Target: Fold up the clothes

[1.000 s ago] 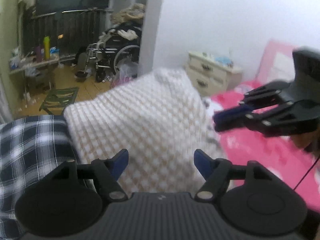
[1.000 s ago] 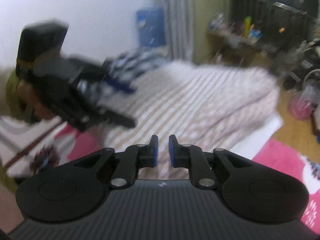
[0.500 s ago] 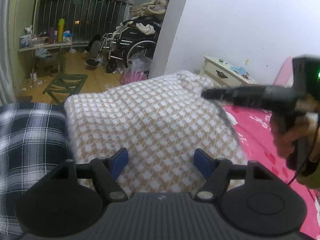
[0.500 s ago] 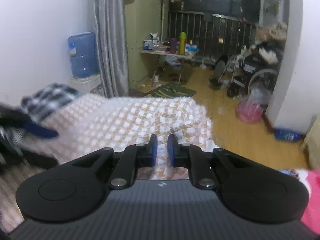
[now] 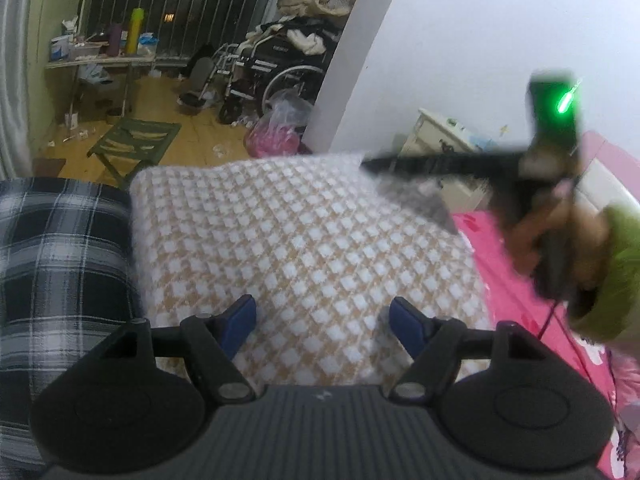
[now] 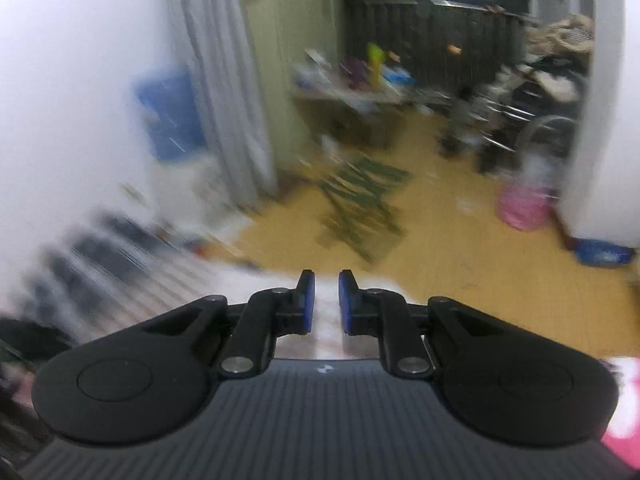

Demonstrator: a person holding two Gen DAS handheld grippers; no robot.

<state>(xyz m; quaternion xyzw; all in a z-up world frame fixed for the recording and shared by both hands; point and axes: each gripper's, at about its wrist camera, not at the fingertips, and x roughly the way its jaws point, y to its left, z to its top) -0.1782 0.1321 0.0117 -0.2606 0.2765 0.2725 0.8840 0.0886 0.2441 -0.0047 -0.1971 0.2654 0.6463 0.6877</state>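
Observation:
A tan-and-white checked cloth (image 5: 304, 240) lies spread on the bed, with a black-and-white plaid garment (image 5: 52, 248) beside it on the left. My left gripper (image 5: 322, 322) hovers open over the cloth's near edge, with nothing pinched between its blue pads. My right gripper (image 5: 372, 165), held by a hand (image 5: 532, 240) in a green sleeve, reaches to the cloth's far right corner, which is lifted and curled. In the blurred right wrist view the right gripper (image 6: 325, 296) is closing to a narrow gap with pale cloth (image 6: 256, 280) in it.
The pink bedsheet (image 5: 520, 300) extends to the right. Beyond the bed are a white nightstand (image 5: 436, 140), a wheelchair (image 5: 280, 68) piled with clothes, a pink bag (image 5: 276, 136), a green folding stool (image 5: 136, 144) and a cluttered table (image 5: 100, 56). A blue water bottle (image 6: 172, 112) stands by the curtain.
The right gripper swung across from the bed's right side to the cloth's far corner, narrowing its jaws. The cloth now lies flatter. The left gripper sank slightly and stayed open.

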